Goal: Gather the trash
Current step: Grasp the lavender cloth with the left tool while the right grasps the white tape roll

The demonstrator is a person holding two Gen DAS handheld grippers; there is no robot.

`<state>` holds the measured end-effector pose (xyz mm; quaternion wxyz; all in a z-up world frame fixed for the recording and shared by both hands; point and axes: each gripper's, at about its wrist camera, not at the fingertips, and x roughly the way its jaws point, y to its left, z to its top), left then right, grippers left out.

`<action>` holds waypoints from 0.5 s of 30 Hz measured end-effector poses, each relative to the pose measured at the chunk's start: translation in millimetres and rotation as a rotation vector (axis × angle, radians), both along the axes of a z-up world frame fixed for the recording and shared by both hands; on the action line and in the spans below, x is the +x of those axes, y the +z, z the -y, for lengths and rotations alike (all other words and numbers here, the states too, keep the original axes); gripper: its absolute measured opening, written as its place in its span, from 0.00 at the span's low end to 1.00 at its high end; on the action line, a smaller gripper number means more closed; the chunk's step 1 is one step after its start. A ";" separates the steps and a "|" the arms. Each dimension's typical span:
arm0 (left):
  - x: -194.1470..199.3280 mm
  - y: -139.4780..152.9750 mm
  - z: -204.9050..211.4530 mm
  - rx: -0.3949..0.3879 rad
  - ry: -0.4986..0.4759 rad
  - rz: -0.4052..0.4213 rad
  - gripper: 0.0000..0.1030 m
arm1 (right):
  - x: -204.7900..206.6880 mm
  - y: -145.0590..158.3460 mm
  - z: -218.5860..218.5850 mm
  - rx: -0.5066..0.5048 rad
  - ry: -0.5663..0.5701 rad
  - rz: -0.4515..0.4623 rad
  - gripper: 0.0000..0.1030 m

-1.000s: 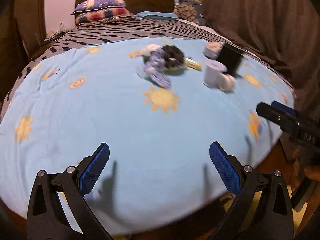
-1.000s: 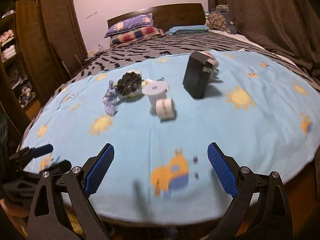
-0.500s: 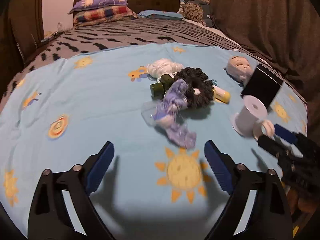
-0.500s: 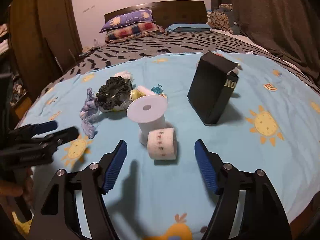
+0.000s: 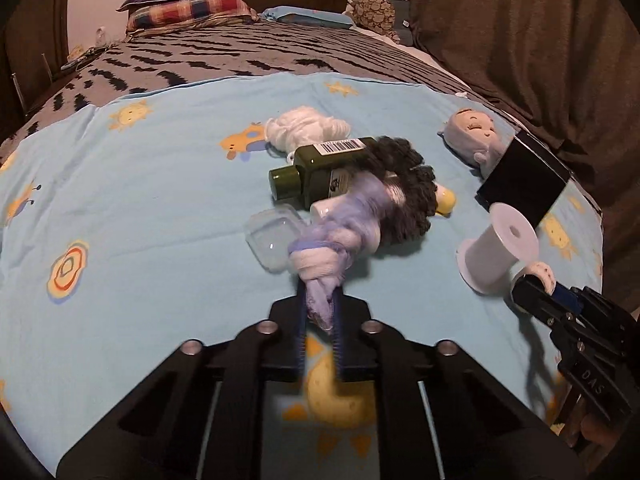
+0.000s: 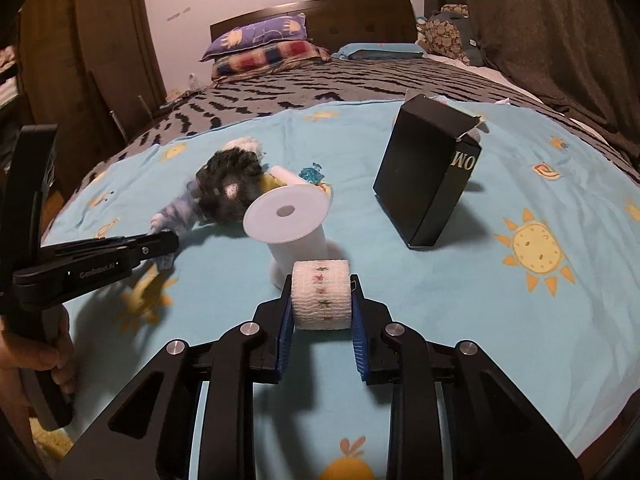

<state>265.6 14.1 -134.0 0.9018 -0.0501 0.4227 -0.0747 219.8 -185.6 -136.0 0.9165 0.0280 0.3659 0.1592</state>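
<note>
My left gripper (image 5: 319,304) is shut on the tail of a knotted purple-and-white cloth (image 5: 340,236) that lies on the light blue blanket (image 5: 140,208). My right gripper (image 6: 321,300) is shut on a small white bandage roll (image 6: 321,294) with a flower print. The left gripper also shows in the right wrist view (image 6: 160,244), and the right one in the left wrist view (image 5: 536,292). A white empty spool (image 6: 292,224) stands just behind the roll.
A dark green bottle (image 5: 320,172), dark fuzzy scrunchie (image 5: 408,188), clear plastic lid (image 5: 272,236), white wad (image 5: 304,130), yellow tube (image 5: 444,200), doll head (image 5: 474,140) and black box (image 6: 428,172) lie on the blanket. Pillows, headboard and curtain stand behind.
Both grippers moved forward over the bed and shut: the left on the purple cloth, the right on the bandage roll.
</note>
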 end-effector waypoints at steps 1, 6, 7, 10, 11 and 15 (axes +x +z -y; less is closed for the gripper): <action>-6.4 1.6 -0.1 0.001 0.002 0.006 0.08 | -2.9 1.7 1.6 0.003 -0.001 0.002 0.25; -35.6 9.1 1.6 0.006 0.007 0.026 0.07 | -26.4 15.7 6.6 0.011 0.003 0.022 0.25; -43.7 10.7 1.9 0.006 0.008 0.030 0.07 | -32.6 19.3 7.2 0.012 0.005 0.029 0.25; -70.0 16.1 4.6 0.003 0.005 0.044 0.07 | -48.6 27.1 9.4 0.019 0.010 0.039 0.25; -79.7 18.2 5.9 0.002 0.000 0.051 0.07 | -55.2 29.4 9.7 0.022 0.013 0.040 0.25; -121.2 25.4 14.4 -0.005 -0.028 0.077 0.07 | -83.4 32.5 11.6 0.036 0.028 0.037 0.25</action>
